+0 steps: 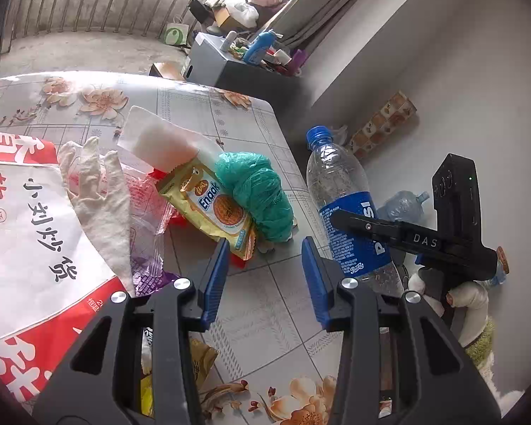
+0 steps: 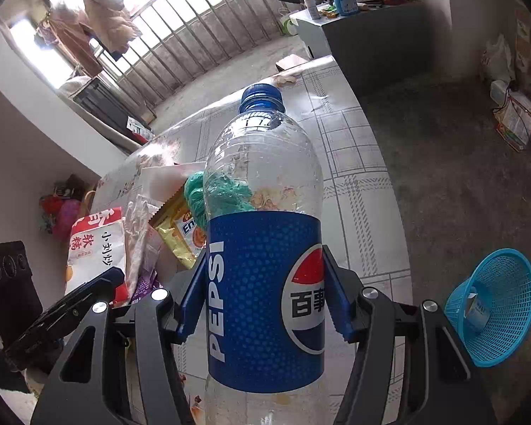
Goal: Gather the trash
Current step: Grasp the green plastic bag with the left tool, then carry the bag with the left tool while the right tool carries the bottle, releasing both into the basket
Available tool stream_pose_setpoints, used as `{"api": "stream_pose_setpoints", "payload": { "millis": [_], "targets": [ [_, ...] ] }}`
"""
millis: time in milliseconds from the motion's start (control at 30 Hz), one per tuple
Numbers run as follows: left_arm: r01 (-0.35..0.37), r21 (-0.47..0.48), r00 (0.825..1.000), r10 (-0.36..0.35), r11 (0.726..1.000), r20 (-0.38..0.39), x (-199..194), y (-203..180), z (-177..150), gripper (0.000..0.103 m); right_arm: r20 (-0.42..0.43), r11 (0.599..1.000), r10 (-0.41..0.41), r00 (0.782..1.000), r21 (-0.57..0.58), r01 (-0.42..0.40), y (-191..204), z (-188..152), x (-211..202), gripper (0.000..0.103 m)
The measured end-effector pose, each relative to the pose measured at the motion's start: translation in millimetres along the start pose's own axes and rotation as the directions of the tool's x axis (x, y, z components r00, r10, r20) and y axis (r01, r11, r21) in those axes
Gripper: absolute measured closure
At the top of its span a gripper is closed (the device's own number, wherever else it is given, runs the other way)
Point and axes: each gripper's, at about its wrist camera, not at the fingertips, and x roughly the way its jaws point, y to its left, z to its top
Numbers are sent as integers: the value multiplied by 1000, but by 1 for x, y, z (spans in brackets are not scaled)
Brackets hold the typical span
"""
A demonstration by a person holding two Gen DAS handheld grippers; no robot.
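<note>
Floral-cloth table (image 1: 251, 304), litter heaped at its left. Right gripper (image 2: 263, 294): clamped on the bottle (image 2: 263, 283), held above the table edge. Left gripper (image 1: 265, 276): spread, empty, before the wrapper (image 1: 212, 209). Step, by my judgement: carrying the bottle; next, drop it into the basket (image 2: 495, 308) on the floor.

left gripper (image 1: 265, 248): black frame, ribbed blue pads, silver screws
right gripper (image 2: 263, 294): black frame, blue pads, white "DAS" lettering
hand (image 1: 469, 301): white glove

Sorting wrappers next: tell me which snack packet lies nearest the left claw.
The yellow Enaak packet: its corner lies just ahead of the left claw. The big red-and-white snack bag sits off to the side.
</note>
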Motion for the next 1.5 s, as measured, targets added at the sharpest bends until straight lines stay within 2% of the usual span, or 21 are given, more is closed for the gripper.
{"api": "stream_pose_setpoints", "payload": {
  "millis": [33,200,433,600,733,867,1000,1067,1233,1500],
  "targets": [
    [-5,-11,1000,5,1000,-9,6,1,2,51,-23,1000,4,1000,0,-4,-2,0,7,45],
    [-9,-50,999,8,999,-32,26,7,14,50,-110,996,91,990,5,-91,-3,-14,29,45],
    [-55,-79,998,52,995,-48,42,19,24,50,-156,978,207,966,15,-207,0,-41,37,45],
    [-74,-92,994,66,993,-88,58,22,25,50,-161,960,279,947,41,-276,2,-54,43,45],
    [-87,-110,990,73,990,-124,71,26,24,50,-136,947,319,938,74,-311,-1,-61,46,45],
    [-100,-102,987,86,990,-135,79,27,23,52,-64,952,294,954,105,-287,-13,-66,37,45],
    [-86,-82,988,75,993,-137,85,22,24,64,5,944,291,957,158,-288,-25,-72,28,45],
    [-86,-56,989,78,995,-123,84,17,25,65,26,936,300,954,187,-299,-31,-77,26,45],
    [-72,-11,994,70,997,-85,67,3,22,66,84,915,315,945,239,-326,-41,-88,18,45],
    [-41,81,999,42,996,-16,17,-35,12,66,215,878,333,918,284,-385,-73,-111,-24,45]
  ]
}}
